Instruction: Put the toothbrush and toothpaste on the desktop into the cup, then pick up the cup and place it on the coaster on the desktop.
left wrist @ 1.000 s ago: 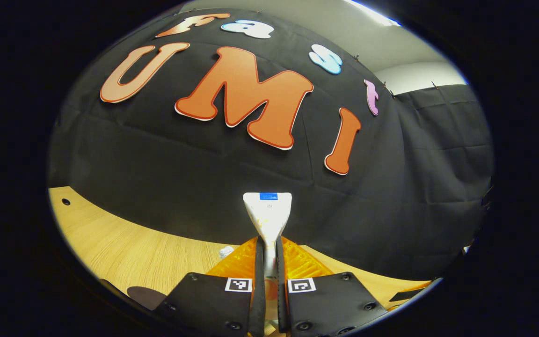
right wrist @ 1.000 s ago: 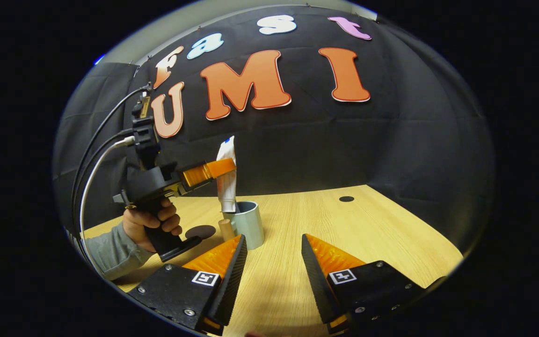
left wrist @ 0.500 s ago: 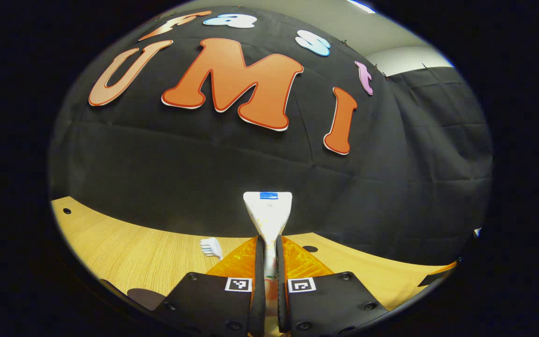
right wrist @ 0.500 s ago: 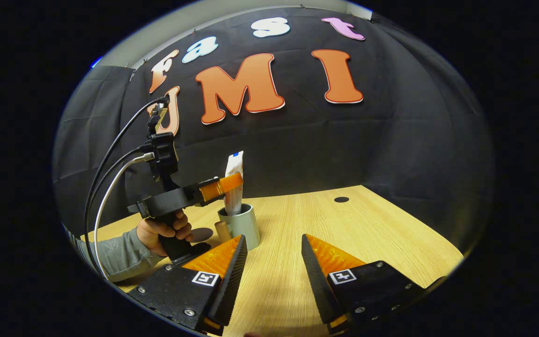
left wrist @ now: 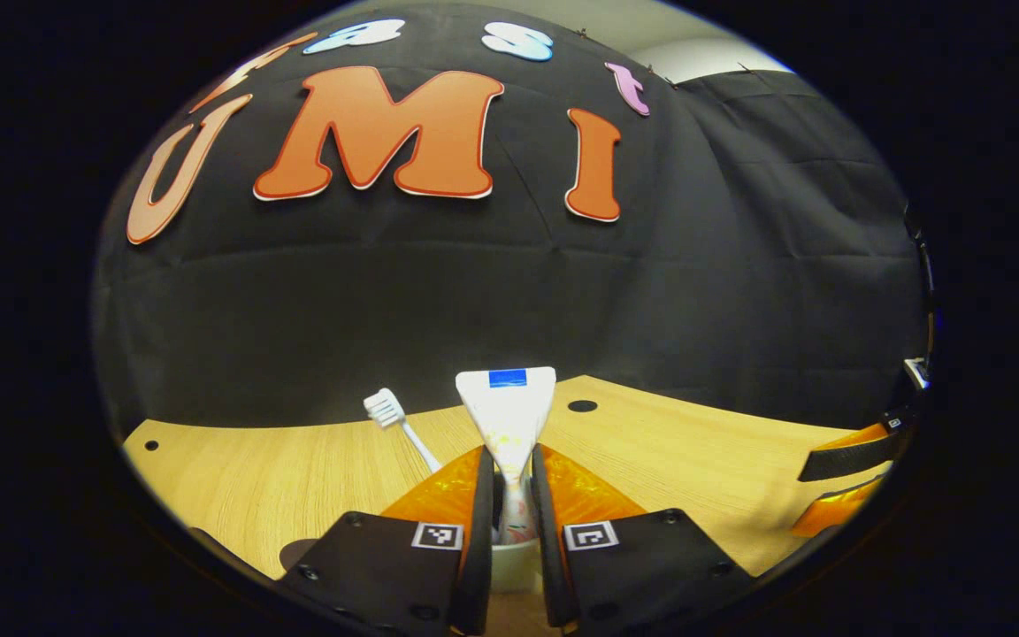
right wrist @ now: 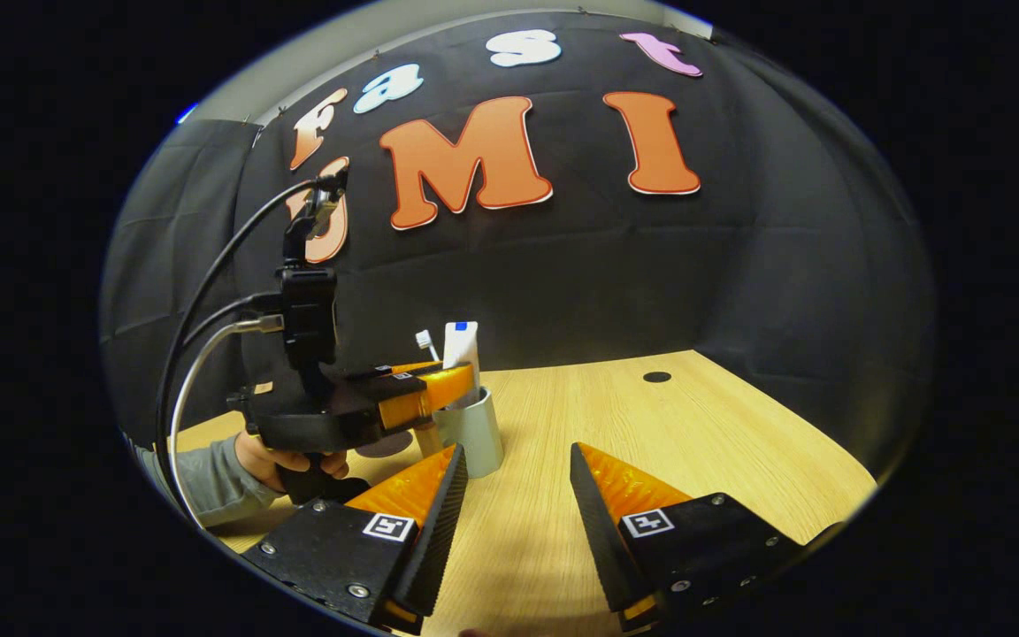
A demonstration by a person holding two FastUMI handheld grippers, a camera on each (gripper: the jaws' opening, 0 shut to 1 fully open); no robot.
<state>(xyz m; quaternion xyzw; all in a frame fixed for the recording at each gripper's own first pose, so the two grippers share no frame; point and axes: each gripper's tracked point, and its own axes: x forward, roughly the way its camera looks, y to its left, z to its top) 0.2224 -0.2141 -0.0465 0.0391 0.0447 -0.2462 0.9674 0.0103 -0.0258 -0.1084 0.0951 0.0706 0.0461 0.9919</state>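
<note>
Left gripper view: the left gripper (left wrist: 509, 495) has its orange fingers (left wrist: 448, 482) at a narrow gap on either side of the toothpaste (left wrist: 507, 411); whether both still press on the tube cannot be told. The tube stands upright with its flat crimped end up and its lower end inside the cup (left wrist: 514, 564), whose pale rim shows between the finger bases. The toothbrush (left wrist: 394, 420) leans out of the cup to the left, bristle head up. The wooden desktop (left wrist: 297, 469) runs back to the black booth wall; a small dark hole (left wrist: 581, 406) lies near its far edge. The dark coaster (left wrist: 297, 553) shows partly at the near left. The right gripper's fingers appear at the far right.

Right gripper view: the right gripper (right wrist: 514, 495) hovers with fingers (right wrist: 620, 491) spread wide, holding nothing. The left gripper (right wrist: 425, 389), held by a hand (right wrist: 284, 460) in a grey sleeve (right wrist: 195, 482), reaches over the grey cup (right wrist: 474, 433), which stands toward the desktop's (right wrist: 651, 442) left side with toothpaste (right wrist: 461, 343) and toothbrush (right wrist: 425, 342) upright in it. The coaster (right wrist: 377, 445) lies just left of the cup.
</note>
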